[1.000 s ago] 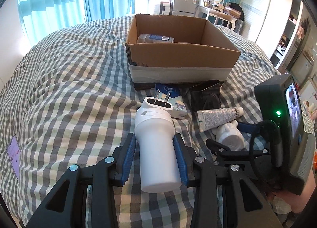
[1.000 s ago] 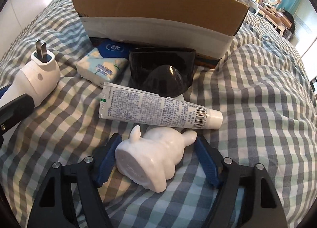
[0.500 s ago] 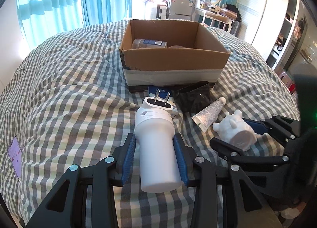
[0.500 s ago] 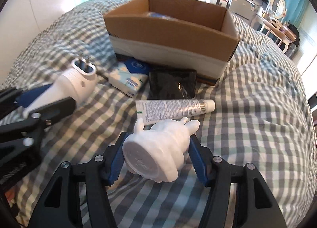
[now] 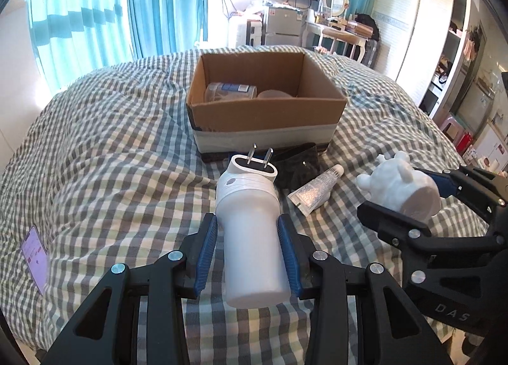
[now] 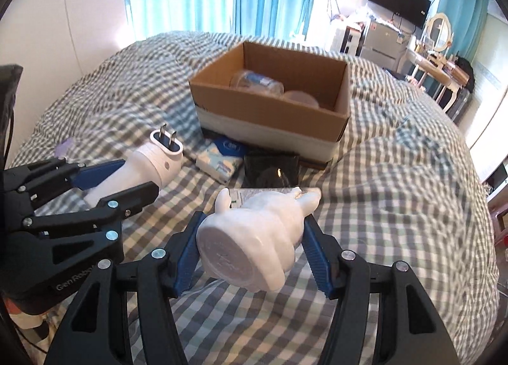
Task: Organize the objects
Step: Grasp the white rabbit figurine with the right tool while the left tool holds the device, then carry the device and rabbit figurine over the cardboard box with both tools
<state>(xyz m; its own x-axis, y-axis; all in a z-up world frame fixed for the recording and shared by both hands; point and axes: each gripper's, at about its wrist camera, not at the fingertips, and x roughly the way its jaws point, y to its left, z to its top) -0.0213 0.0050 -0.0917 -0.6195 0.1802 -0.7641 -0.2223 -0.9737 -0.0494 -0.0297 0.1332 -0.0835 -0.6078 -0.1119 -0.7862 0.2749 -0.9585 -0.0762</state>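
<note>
My left gripper [image 5: 249, 235] is shut on a white plug-in device [image 5: 250, 238] with two metal prongs, held above the checked bed; it also shows in the right wrist view [image 6: 149, 165]. My right gripper [image 6: 252, 238] is shut on a white rabbit figurine [image 6: 254, 238], lifted off the bed; the figurine shows in the left wrist view [image 5: 400, 187]. An open cardboard box [image 5: 266, 111] stands ahead, with a clear jar [image 5: 230, 92] and a round lid [image 6: 300, 98] inside.
In front of the box lie a tissue pack [image 6: 222, 158], a black case [image 6: 273, 169] and a white tube [image 5: 317, 189]. A purple card [image 5: 35, 254] lies at the left of the bed. Furniture stands behind the bed.
Both grippers have risen and pulled back from the box with their objects. The right gripper closed on the rabbit figurine and lifted it off the bed.
</note>
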